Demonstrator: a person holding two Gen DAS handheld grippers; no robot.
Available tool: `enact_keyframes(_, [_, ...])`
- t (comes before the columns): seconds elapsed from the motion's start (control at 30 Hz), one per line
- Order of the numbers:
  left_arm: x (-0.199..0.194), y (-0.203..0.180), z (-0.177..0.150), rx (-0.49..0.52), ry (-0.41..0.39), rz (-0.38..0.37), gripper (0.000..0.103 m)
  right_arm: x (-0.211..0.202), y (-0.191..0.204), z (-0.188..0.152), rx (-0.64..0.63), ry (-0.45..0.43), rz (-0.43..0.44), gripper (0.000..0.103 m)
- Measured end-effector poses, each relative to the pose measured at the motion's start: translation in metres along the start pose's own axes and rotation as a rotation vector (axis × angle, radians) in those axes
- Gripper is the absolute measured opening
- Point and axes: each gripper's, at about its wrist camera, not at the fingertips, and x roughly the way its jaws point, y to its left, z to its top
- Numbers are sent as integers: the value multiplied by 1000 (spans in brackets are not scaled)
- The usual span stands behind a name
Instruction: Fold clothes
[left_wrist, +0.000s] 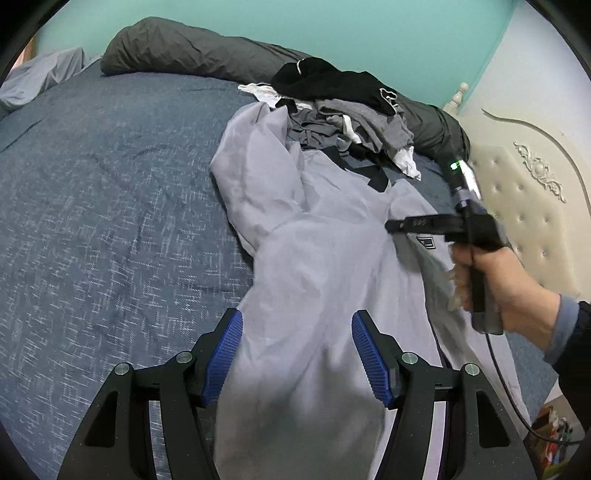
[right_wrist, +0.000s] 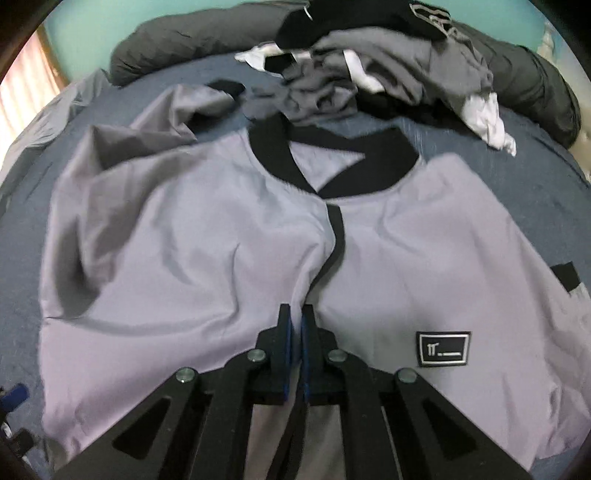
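Observation:
A pale lilac jacket with a black collar lies front-up on the blue bedspread, its front closed. One sleeve is bunched up at the far left. My left gripper stands open over the jacket's lower part, and the cloth lies below and between its blue pads. My right gripper is shut with nothing visible between its pads, and it hovers over the front seam near a black chest patch. In the left wrist view a hand holds that right gripper above the jacket.
A pile of black, grey and white clothes sits beyond the collar. A rolled dark grey duvet runs along the far edge by a teal wall. A cream tufted headboard stands at the right. Open bedspread lies to the left.

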Motion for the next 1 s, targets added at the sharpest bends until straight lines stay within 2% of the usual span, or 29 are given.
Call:
enact_keyframes(0.1, [4, 9, 1, -25, 11, 5, 66, 6, 2, 5, -9, -10, -17, 4])
enact_keyframes(0.23, [6, 17, 1, -42, 18, 12, 66, 1, 2, 23, -1, -75, -49, 4])
enact_keyframes(0.37, [7, 21, -1, -51, 28, 11, 66, 15, 5, 29, -26, 13, -56, 5])
enact_keyframes(0.43, [6, 23, -1, -55, 27, 13, 66, 7, -1, 27, -3, 4, -48, 12])
enact_keyframes(0.57, [0, 22, 0, -49, 15, 21, 66, -36, -32, 15, 101, -79, -13, 20])
enact_keyframes(0.73, [-8, 19, 1, -52, 18, 21, 66, -100, -70, -25, 148, -125, 43, 25])
enact_keyframes(0.83, [-15, 14, 0, -49, 38, 19, 66, -138, -86, -65, 145, -115, 92, 33])
enact_keyframes(0.97, [-33, 7, -7, -36, 77, -4, 66, -180, -120, -125, 162, -104, 110, 36])
enact_keyframes(1.0, [-38, 4, -10, -23, 91, -5, 66, -188, -131, -141, 180, -98, 123, 40])
